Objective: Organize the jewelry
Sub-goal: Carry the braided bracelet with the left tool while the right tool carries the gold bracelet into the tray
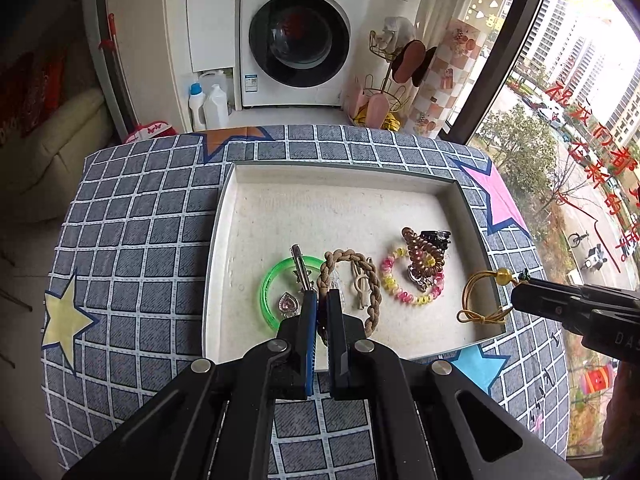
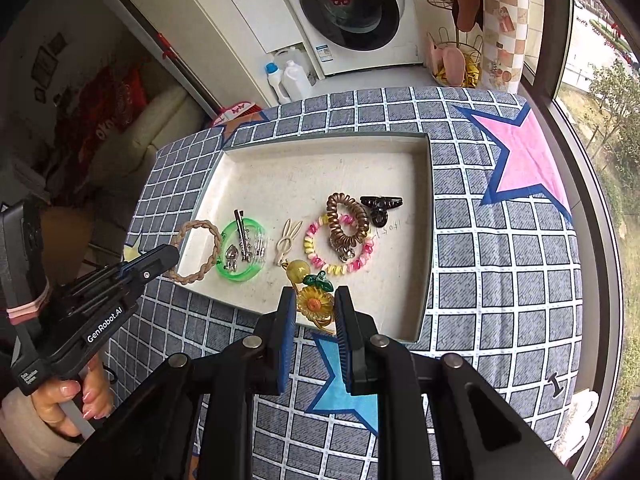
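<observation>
1. Both sets of jaws are clamped on jewelry as I read it. In the left wrist view, my left gripper (image 1: 322,300) sits low in the middle of the frame, pinched on the braided tan hair band (image 1: 348,276), which loops up and to the right over the tray floor.
2. Same view: the white tray (image 1: 452,184) fills the centre, on a grey checked cloth (image 1: 140,220) with coloured stars. Just left of my fingers lies the green bangle (image 1: 272,280), with a silver clip (image 1: 301,270) across its top and a heart pendant (image 1: 288,302) inside its ring.
3. Right of the braid I see a cream bunny clip (image 1: 360,284), then the pink-and-yellow coil band (image 1: 404,280) overlapped by a brown coil band (image 1: 420,252), with a black claw clip (image 1: 436,236) behind them.
4. At the right edge my right gripper (image 1: 516,300) holds a gold cord hair tie (image 1: 480,300) over the tray's right rim.
5. In the right wrist view, my right gripper (image 2: 314,300) is low centre, squeezing the sunflower charm (image 2: 314,304) of that tie; its yellow bead (image 2: 298,270) and green leaf (image 2: 318,280) poke out above, over the tray's near edge.
6. At the lower left, a hand (image 2: 68,404) grips the left gripper (image 2: 172,256), whose tip holds the braid at the tray's left rim.
7. A washing machine (image 2: 352,12) stands at the top of the frame.
</observation>
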The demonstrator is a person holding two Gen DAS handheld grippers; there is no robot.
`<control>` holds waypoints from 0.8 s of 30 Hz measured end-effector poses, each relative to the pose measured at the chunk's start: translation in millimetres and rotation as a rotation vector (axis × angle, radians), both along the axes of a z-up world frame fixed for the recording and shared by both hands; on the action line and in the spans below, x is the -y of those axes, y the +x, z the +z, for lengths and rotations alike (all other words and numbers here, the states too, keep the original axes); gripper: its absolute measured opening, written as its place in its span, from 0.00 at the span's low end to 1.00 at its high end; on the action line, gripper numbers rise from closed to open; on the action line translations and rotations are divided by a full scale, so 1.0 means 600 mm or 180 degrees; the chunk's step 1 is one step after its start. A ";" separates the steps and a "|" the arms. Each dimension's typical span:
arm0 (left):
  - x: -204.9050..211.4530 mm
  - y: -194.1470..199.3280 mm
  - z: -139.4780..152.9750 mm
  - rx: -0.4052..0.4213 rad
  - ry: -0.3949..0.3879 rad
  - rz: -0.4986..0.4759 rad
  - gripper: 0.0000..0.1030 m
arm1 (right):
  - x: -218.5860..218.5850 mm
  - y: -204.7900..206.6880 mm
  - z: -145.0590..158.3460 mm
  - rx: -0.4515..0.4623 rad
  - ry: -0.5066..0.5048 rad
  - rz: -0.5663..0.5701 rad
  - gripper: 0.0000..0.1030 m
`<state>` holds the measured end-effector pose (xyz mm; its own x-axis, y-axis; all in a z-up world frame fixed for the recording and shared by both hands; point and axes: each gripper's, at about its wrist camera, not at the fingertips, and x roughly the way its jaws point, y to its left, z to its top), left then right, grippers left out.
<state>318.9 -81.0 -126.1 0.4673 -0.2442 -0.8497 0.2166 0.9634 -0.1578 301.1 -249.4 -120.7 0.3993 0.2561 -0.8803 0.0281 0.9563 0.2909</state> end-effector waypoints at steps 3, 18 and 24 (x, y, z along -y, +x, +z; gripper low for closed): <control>0.007 0.012 -0.009 -0.0025 0.0026 0.0007 0.16 | 0.004 0.019 -0.006 -0.0015 0.0018 -0.0013 0.20; 0.033 0.065 -0.070 -0.0194 0.0201 0.0062 0.16 | 0.026 0.092 -0.061 -0.0182 0.0027 -0.0131 0.20; 0.039 0.074 -0.091 -0.0251 0.0290 0.0056 0.16 | 0.029 0.112 -0.087 -0.0260 -0.0029 -0.0151 0.20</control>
<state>363.4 -104.6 -180.6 0.4017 -0.1568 -0.9023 0.1899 0.9781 -0.0854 368.5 -267.0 -173.0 0.3376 0.2303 -0.9127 0.0968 0.9560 0.2770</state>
